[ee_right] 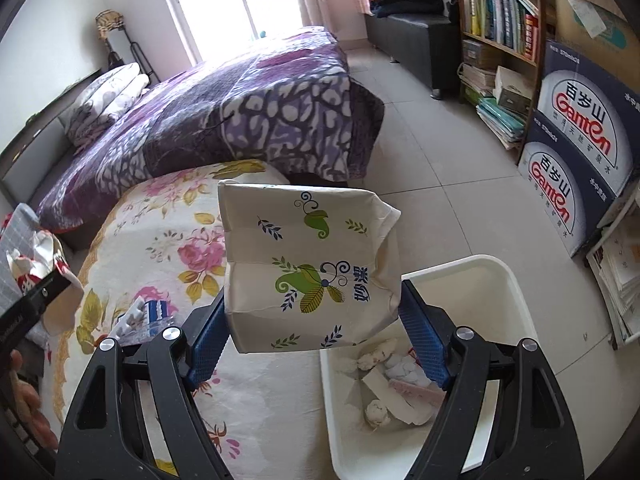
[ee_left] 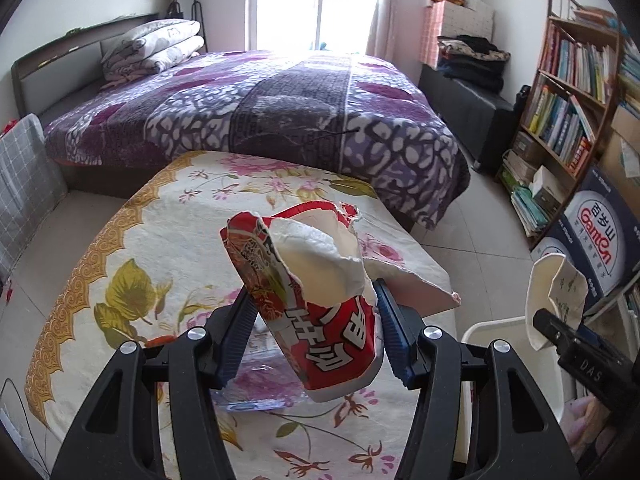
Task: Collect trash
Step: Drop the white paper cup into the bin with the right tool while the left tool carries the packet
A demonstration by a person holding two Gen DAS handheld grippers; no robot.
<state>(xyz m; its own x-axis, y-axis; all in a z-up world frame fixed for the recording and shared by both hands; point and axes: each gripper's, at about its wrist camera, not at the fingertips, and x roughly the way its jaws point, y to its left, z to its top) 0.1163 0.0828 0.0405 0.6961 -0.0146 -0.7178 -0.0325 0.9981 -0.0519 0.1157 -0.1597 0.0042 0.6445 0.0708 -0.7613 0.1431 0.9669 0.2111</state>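
Torn red noodle cup clamped in left gripper; right gripper clamps tissue pack beside white bin, lower right.

The white bin is partly hidden behind the cream package; its near corner is cut off.

A bright window lights white walls and a pale tiled floor. A bed under a purple patterned blanket fills the middle, with folded bedding at its headboard. A wooden bookshelf packed with books stands beside stacked cardboard boxes.
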